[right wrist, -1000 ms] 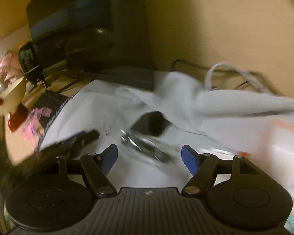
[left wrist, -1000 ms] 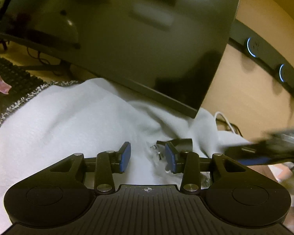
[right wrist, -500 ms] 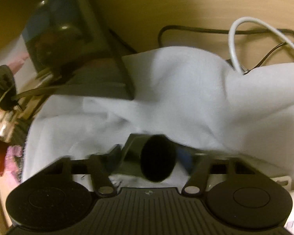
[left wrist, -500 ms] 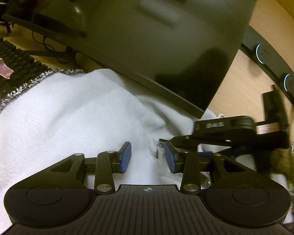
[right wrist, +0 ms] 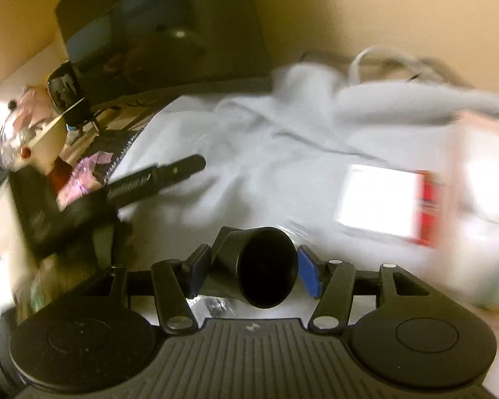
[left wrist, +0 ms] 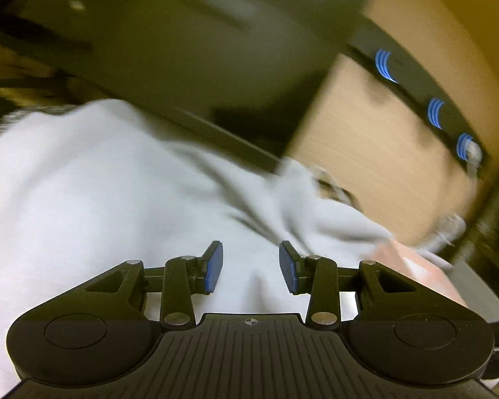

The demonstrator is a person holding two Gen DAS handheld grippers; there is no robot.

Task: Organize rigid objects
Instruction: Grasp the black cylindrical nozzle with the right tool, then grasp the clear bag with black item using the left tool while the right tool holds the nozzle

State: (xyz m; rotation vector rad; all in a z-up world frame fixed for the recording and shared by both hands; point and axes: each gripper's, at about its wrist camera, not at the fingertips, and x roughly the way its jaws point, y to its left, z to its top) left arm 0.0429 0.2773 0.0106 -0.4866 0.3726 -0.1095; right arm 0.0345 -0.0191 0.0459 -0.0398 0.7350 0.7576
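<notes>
My right gripper (right wrist: 252, 267) is shut on a black funnel-shaped plastic part (right wrist: 266, 266) with its wide mouth facing the camera, held just above the white cloth (right wrist: 249, 153). A clear plastic bag with small hardware (right wrist: 213, 306) hangs under it. My left gripper (left wrist: 251, 267) is open and empty over the white cloth (left wrist: 93, 193); it also shows as a black body at the left of the right wrist view (right wrist: 123, 189). Both views are blurred by motion.
A dark monitor (left wrist: 183, 50) stands behind the cloth. A black strip with blue ring lights (left wrist: 429, 99) runs along the wooden wall. A white and red box (right wrist: 389, 206) lies at the right. Cables (right wrist: 382, 63), a keyboard and pink wrappers (right wrist: 83, 179) lie around.
My right gripper closed on the black part and lifted it off the cloth. My left gripper swung right; the part and bag left its view.
</notes>
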